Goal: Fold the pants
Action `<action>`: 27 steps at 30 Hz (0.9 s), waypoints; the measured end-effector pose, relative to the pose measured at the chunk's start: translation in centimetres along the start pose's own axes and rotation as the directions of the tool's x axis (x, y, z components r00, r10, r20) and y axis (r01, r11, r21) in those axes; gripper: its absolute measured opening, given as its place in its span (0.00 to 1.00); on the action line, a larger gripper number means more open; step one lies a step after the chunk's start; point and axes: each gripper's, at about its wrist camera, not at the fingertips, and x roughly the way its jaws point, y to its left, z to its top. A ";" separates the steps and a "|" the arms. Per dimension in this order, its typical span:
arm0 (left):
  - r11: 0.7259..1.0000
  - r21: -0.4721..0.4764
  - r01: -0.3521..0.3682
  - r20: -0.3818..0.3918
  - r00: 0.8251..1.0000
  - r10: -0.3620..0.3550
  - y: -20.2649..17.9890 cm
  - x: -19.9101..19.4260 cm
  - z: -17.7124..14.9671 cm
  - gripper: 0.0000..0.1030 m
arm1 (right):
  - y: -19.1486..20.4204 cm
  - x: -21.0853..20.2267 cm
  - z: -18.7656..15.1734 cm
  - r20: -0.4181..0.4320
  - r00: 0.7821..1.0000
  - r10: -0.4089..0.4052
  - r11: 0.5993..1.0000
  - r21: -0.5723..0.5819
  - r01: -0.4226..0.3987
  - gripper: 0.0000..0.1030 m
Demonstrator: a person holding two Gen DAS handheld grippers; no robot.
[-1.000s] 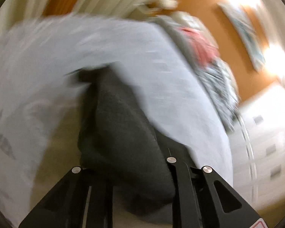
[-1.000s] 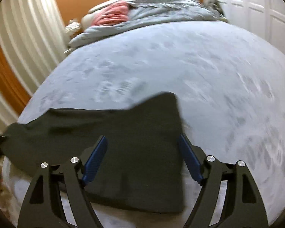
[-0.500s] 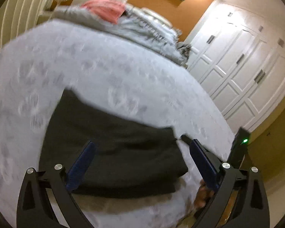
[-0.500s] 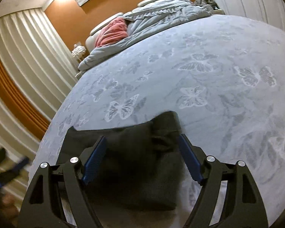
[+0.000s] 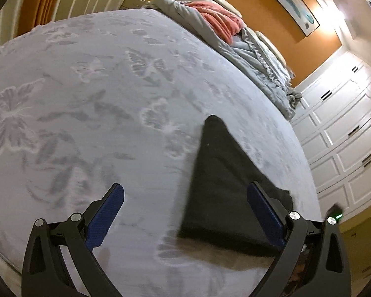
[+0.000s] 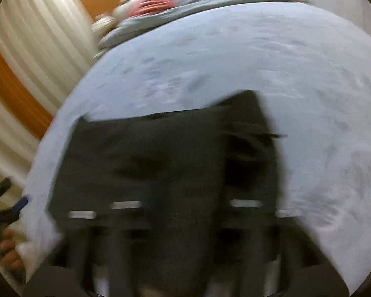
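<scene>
On the grey butterfly bedspread lie the dark folded pants, near its foot edge | no writing I can read | my left gripper hovers low, fingers spread wide, empty, pants under its right finger | right gripper over pants, too blurred to judge.

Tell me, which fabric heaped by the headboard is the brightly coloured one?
The crumpled coral-pink blanket; the ruffled grey comforter heaped around it is dull grey.
</scene>
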 end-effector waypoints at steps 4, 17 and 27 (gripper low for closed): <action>0.999 0.053 0.012 0.005 1.000 -0.012 -0.4 0.0 1.0 0.94 | 3.9 -6.2 3.4 0.164 0.983 0.077 0.991 -0.119 -0.057 0.14; 0.991 -0.080 0.104 -0.223 0.967 -0.120 -1.9 10.8 -0.6 0.94 | -5.9 -1.1 -0.3 -0.053 0.996 -0.072 0.976 0.202 0.081 0.87; 0.976 0.055 0.211 -0.170 0.965 -0.199 -5.0 7.1 2.9 0.04 | 1.5 -4.7 3.1 0.069 0.995 0.069 0.996 0.049 -0.073 0.24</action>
